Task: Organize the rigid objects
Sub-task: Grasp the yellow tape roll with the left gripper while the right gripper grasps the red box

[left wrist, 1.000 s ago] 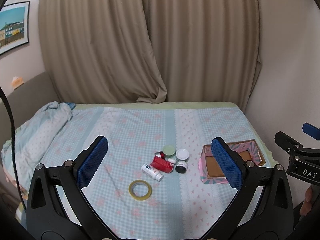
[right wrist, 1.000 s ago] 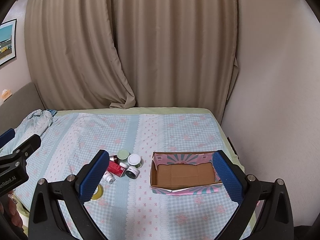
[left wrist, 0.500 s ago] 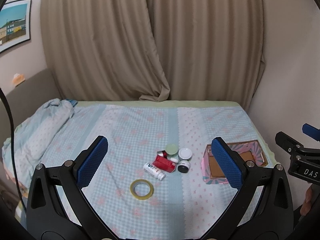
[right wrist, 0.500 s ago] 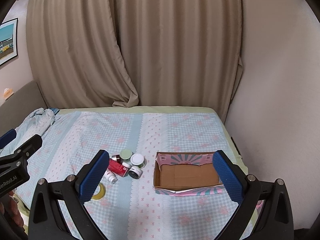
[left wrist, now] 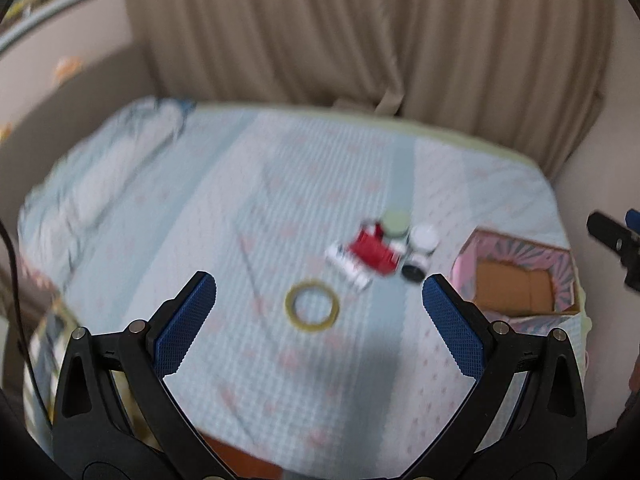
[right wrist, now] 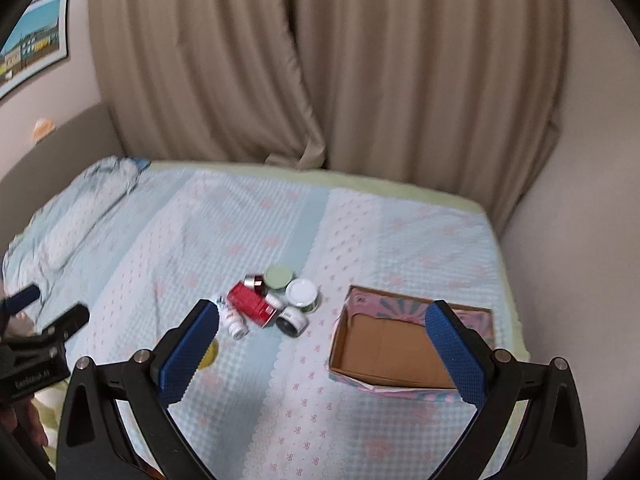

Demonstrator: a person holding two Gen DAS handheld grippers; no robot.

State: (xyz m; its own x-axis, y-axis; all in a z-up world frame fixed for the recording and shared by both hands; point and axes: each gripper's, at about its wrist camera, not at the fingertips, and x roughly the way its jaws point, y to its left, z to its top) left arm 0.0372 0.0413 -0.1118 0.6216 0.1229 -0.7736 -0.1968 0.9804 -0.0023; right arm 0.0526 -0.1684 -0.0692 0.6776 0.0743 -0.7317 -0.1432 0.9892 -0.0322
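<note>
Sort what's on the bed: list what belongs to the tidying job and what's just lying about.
Job: cardboard box, red box, green-lidded jar, white-lidded jar, black-lidded jar, white bottle, tape roll.

Lying about: crumpled blanket, curtain, wall picture.

A red box [right wrist: 252,304] lies flat on the bed amid a tight cluster: a green-lidded jar [right wrist: 277,277] and a white-lidded jar [right wrist: 302,293] stand upright behind it, a small dark jar [right wrist: 291,321] lies tipped at its right, and a white bottle [right wrist: 231,317] lies at its left. A yellow tape ring [left wrist: 312,311] lies flat nearby. An open pink-patterned cardboard box [right wrist: 400,344] sits to their right, empty.
</note>
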